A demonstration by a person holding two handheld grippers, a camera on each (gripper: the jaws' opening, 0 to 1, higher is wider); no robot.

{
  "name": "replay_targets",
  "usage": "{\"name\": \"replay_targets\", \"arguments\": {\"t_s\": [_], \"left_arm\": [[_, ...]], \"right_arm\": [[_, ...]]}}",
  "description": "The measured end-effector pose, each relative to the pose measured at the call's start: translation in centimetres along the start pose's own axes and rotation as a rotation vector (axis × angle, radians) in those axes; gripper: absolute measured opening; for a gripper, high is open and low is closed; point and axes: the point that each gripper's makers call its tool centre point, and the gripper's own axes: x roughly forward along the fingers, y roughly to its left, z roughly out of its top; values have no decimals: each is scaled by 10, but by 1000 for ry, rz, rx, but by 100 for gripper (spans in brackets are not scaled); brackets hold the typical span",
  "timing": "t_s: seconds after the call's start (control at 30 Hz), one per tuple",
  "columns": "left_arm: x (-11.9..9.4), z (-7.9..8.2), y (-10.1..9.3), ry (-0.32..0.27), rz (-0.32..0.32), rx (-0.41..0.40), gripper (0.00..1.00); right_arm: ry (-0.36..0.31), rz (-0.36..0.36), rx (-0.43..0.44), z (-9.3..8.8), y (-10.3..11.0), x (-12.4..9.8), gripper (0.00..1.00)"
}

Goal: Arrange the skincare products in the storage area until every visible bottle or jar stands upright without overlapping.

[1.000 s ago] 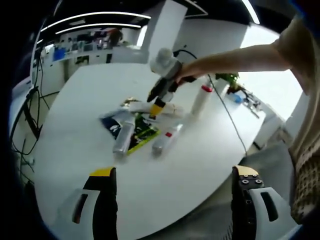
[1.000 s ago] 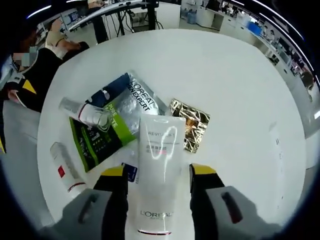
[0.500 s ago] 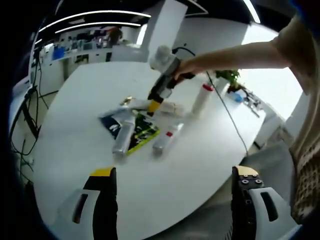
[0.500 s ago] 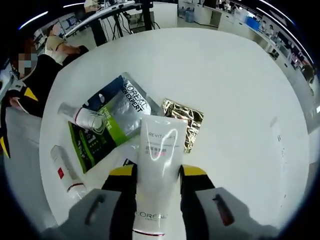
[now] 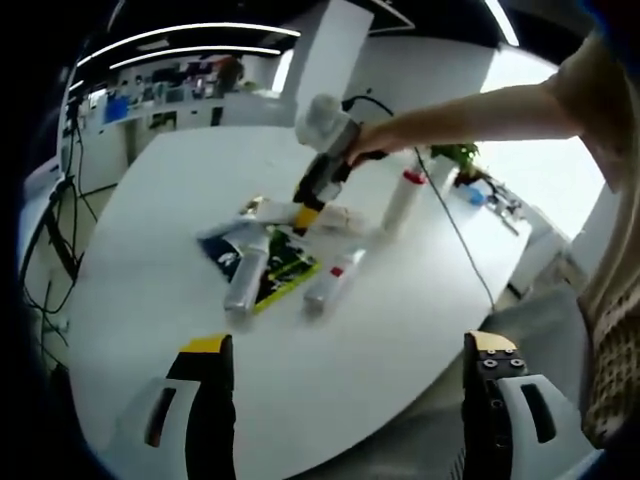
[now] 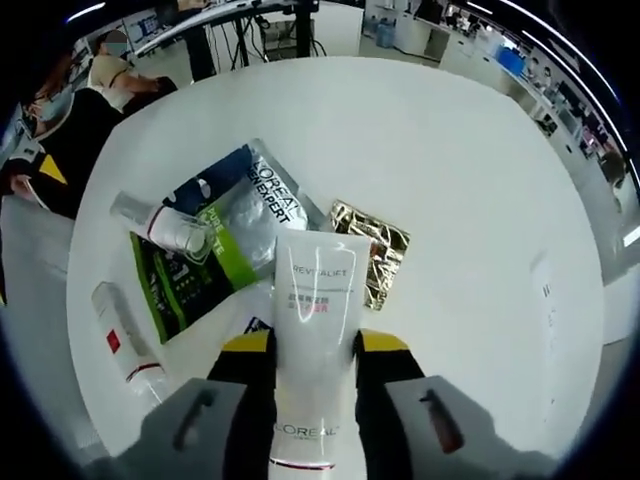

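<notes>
**White tube pinched above a heap of lying skincare items**

In the right gripper view, going left to right: a slim white bottle with a red mark (image 6: 118, 345) lies flat on the white table (image 6: 470, 180) at the near left. Just beyond it a clear-capped bottle (image 6: 160, 226) lies on its side across a green and black packet (image 6: 175, 285). Beside that, a silver and blue pouch (image 6: 255, 215) reads "L'OREAL", with "EXPERT" below. The packet, pouch and bottle overlap one another. At the centre, the right gripper (image 6: 315, 370) has its yellow-tipped jaws pressed against both sides of a white tube (image 6: 315, 330), pinching it near the capped end. The tube is smooth and glossy, printed "REVITALIFT" near its flat far end and "L'OREAL" near the cap, with a thin red band by the cap. To its right a crinkled gold foil sachet (image 6: 375, 250) lies flat, partly under the tube.

In the left gripper view, the left gripper (image 5: 340, 400) hangs near the table's near edge, jaws spread wide, holding nothing. Far across the table sits the heap, where the other gripper grips the tube (image 5: 330, 217). To the right a white bottle with a red cap (image 5: 403, 200) stands upright, apart from the pile.
</notes>
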Motion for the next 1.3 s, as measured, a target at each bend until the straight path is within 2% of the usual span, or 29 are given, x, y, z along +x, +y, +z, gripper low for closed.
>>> {"name": "replay_targets", "arguments": {"t_s": [0.13, 0.27, 0.47, 0.73, 1.0, 1.17, 1.3], "left_arm": [[-2, 4, 0, -11, 3, 1, 93], [-2, 8, -2, -18, 2, 11, 93], [0, 12, -10, -21, -14, 31, 93], [-2, 20, -15, -34, -21, 52, 93], [-4, 26, -23, -39, -33, 72, 93], [-5, 29, -27, -43, -39, 87, 92], [-2, 33, -32, -43, -48, 106, 92]], "right_arm": [[-6, -24, -15, 3, 0, -7, 29], [-47, -51, 2, 8, 1, -21, 29], [-86, -86, 39, 6, 4, -37, 29], [-143, -153, 74, 2, 20, -62, 29], [-174, -184, 86, -2, 34, -81, 29], [-209, -209, 124, -5, 38, -94, 29], [-264, -230, 173, -5, 43, -108, 29]]}}
